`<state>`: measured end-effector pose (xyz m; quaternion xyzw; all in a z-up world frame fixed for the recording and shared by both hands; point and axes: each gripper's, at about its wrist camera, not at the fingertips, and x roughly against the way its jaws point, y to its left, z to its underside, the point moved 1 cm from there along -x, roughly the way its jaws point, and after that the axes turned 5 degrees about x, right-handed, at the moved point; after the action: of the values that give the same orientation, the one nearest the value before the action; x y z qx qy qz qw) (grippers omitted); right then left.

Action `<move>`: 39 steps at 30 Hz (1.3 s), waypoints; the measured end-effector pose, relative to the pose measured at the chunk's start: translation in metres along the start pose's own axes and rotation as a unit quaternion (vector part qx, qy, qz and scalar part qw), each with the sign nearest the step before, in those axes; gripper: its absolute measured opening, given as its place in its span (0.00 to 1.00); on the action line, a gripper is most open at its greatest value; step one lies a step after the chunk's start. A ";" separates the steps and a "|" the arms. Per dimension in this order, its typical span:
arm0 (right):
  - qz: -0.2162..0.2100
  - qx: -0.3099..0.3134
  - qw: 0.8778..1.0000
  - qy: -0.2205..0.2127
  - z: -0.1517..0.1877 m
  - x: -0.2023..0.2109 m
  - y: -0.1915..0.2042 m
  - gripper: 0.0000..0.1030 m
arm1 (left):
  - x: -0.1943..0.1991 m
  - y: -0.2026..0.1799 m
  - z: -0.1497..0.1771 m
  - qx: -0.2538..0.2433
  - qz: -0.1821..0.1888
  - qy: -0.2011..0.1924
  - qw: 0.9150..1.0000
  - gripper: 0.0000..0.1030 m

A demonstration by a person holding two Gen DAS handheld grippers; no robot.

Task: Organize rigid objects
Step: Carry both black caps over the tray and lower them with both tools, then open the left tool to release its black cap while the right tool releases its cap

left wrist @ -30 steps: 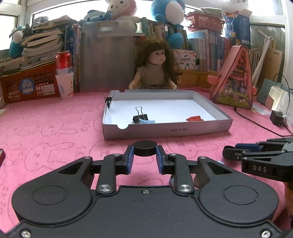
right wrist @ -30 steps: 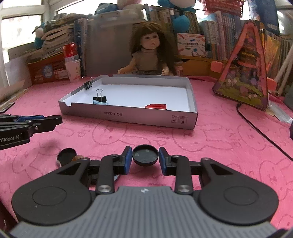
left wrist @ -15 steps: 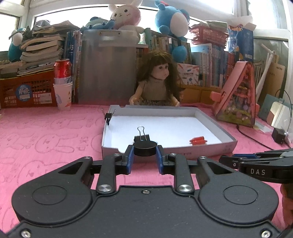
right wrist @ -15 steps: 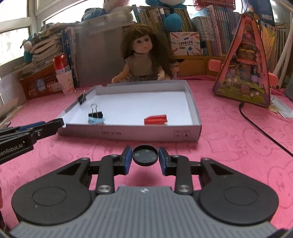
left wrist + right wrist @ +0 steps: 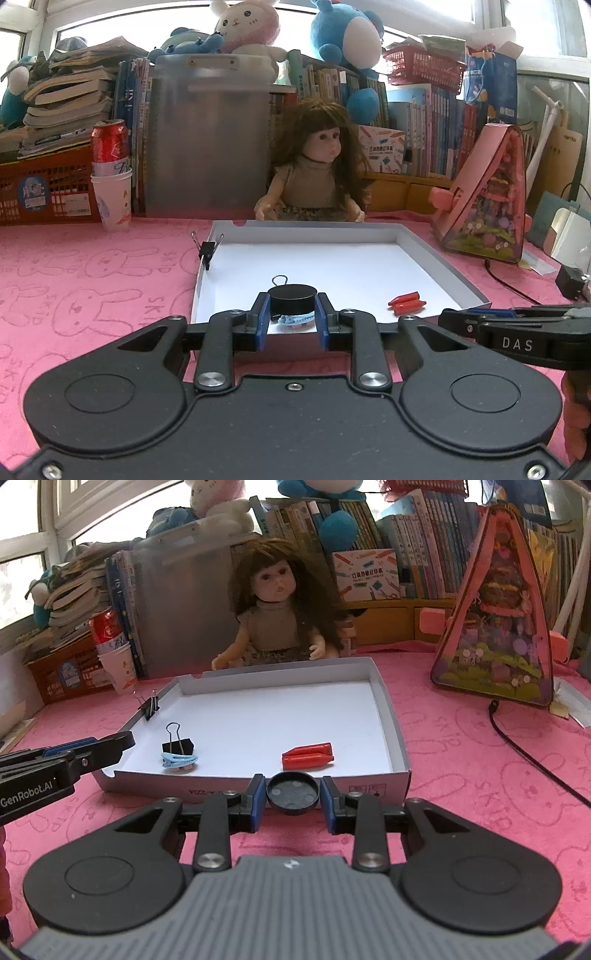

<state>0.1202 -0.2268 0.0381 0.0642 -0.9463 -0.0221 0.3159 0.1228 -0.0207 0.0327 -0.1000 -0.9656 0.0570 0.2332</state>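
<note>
Left gripper (image 5: 291,314) clamped on black disc (image 5: 292,297), held above near wall of white cardboard tray (image 5: 443,269). Right gripper (image 5: 293,799) clamped on black cap (image 5: 293,792), hollow side showing, just short of tray's near wall. Tray floor bare at 12 o'clock. Inside: black binder clip (image 5: 178,743), blue clip (image 5: 178,760), red piece (image 5: 307,757). Pink embossed tablecloth (image 5: 480,760) around.

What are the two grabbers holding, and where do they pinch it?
Each holds a small black round cap by its sides: the left gripper one cap, the right gripper another.
</note>
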 end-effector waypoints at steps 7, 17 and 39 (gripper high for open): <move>-0.003 -0.001 1.000 -0.001 0.003 0.000 -0.001 0.35 | -0.001 0.002 0.000 0.007 -0.005 0.000 1.000 0.23; -0.017 0.004 1.000 -0.020 -0.011 0.000 -0.004 0.35 | -0.011 0.012 -0.012 0.039 0.000 0.016 0.999 0.23; -0.071 -0.084 0.992 0.062 -0.069 -0.062 -0.037 0.35 | -0.087 0.028 -0.065 0.072 0.040 0.145 0.986 0.12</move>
<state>0.2152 -0.2555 0.0533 0.1053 -0.9126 -0.1201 0.3763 0.2329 -0.0079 0.0477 -0.1291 -0.9103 0.1203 0.3745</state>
